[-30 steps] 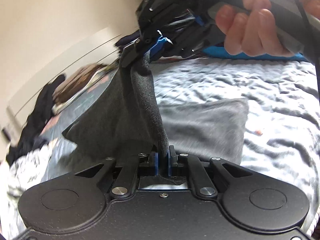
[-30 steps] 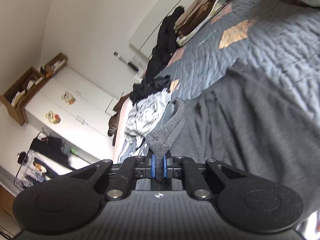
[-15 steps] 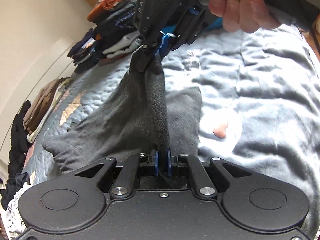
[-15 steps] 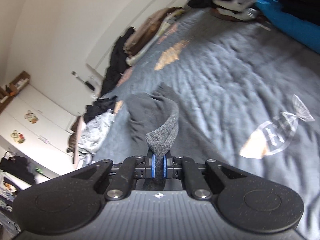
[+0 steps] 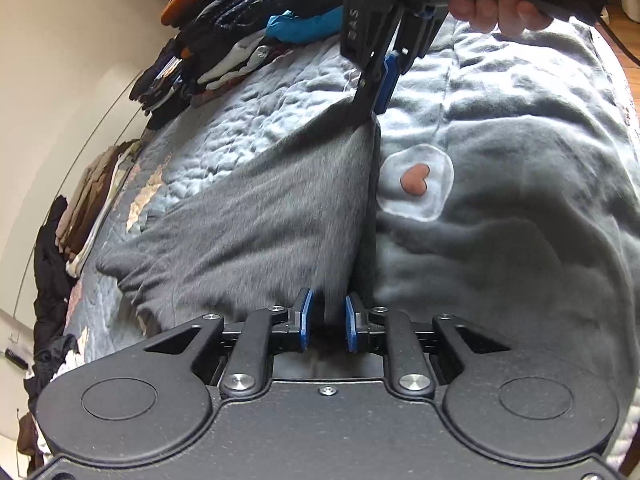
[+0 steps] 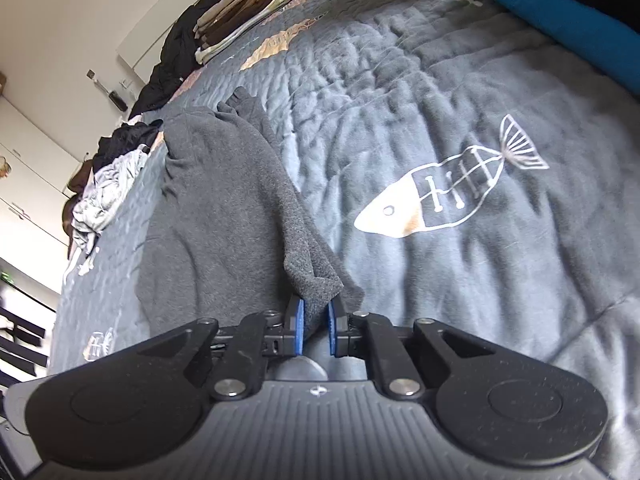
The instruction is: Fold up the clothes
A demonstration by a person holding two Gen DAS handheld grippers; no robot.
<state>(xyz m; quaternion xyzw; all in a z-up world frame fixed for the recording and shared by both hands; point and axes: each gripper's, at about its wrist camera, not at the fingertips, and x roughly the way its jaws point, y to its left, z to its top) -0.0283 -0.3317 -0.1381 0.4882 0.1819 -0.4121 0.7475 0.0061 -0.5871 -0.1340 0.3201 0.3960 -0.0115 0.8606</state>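
Observation:
A dark grey fleece garment (image 5: pixel 256 220) lies spread on the bed, folded along its right edge. My left gripper (image 5: pixel 328 322) is at its near edge with the blue pads (image 5: pixel 306 320) parted; blurred cloth still sits loosely between them. At the garment's far corner, a hand (image 5: pixel 496 12) holds my right gripper (image 5: pixel 374 92), which pinches that corner. In the right wrist view, my right gripper (image 6: pixel 315 328) is shut on a thick fold of the grey garment (image 6: pixel 224 208), which trails away over the bed.
The bed has a grey-blue quilt (image 6: pixel 440 100) with a fish print (image 6: pixel 440 196) and a heart patch (image 5: pixel 416 180). Folded clothes stacks (image 5: pixel 216 44) and a blue item (image 6: pixel 560 16) line the far edge. Dark and white clothes (image 6: pixel 108 184) are heaped by the wall.
Both grippers have come down and laid the garment flat on the bed. The left gripper's pads have spread apart, loosening their hold. The right gripper still grips its corner.

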